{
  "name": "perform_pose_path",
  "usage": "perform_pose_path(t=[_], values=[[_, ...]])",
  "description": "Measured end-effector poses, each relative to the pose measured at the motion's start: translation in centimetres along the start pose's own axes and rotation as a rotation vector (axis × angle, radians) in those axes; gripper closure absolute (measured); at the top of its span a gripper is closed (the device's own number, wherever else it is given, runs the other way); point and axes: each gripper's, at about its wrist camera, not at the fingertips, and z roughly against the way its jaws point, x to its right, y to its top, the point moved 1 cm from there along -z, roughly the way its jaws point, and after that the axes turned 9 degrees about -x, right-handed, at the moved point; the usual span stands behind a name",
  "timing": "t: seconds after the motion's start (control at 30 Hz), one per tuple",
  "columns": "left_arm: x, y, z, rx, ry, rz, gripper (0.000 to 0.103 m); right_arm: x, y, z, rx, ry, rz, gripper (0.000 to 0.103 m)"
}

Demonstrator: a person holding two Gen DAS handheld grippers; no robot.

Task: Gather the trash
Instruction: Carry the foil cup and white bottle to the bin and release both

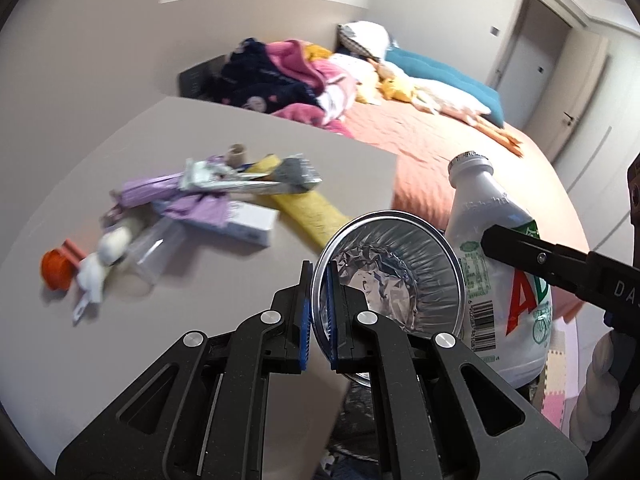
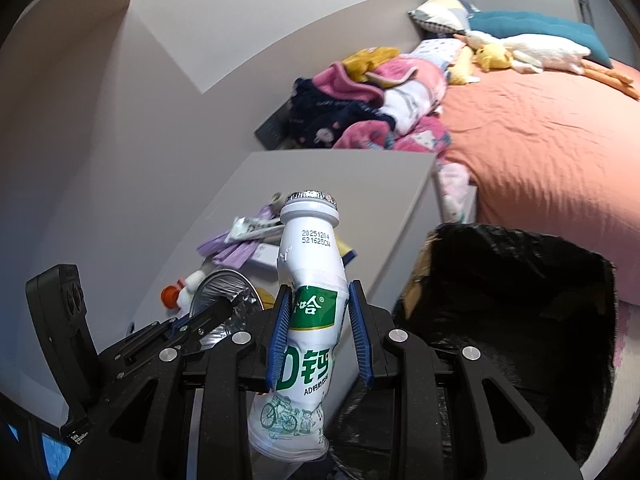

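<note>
My left gripper point(image 1: 318, 316) is shut on the rim of a round foil cup point(image 1: 394, 272), held above the table's right edge; the cup also shows in the right wrist view point(image 2: 222, 292). My right gripper point(image 2: 320, 336) is shut on a white AD calcium milk bottle point(image 2: 308, 308), upright and dented; the bottle appears in the left wrist view point(image 1: 500, 280) beside the foil cup. A black-lined bin point(image 2: 516, 320) stands open to the right of the bottle. More trash lies on the grey table point(image 1: 200, 344): purple wrappers point(image 1: 160, 192), a yellow sponge strip point(image 1: 304, 204), an orange cap point(image 1: 56, 270).
A bed with an orange cover point(image 2: 540, 140) and piled clothes point(image 2: 360, 108) lies behind the table. A white box point(image 1: 248, 224), a clear plastic cup point(image 1: 156, 248) and white tissue point(image 1: 100, 264) are among the table clutter. Foam mats point(image 1: 554, 376) cover the floor.
</note>
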Motion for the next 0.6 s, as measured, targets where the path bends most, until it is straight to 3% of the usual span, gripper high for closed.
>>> perform_pose_path(t=[0.4, 0.53, 0.57, 0.6], values=[[6.1, 1.5, -2.2, -0.036, -0.091, -0.119, 0.097, 6.1, 0.0, 4.5, 0.081, -0.094, -0.103, 0.072], [8.0, 1.8, -3.1, -0.075, -0.161, -0.14, 0.097, 7.8, -0.5, 5.9, 0.098, -0.098, -0.146, 0.067], [8.3, 2.0, -3.4, -0.094, -0.184, -0.137, 0.091, 8.2, -0.6, 6.4, 0.119, -0.109, -0.16, 0.054], [8.4, 2.0, -3.7, -0.11, -0.194, -0.132, 0.063, 8.4, -0.8, 7.0, 0.149, -0.132, -0.173, 0.047]])
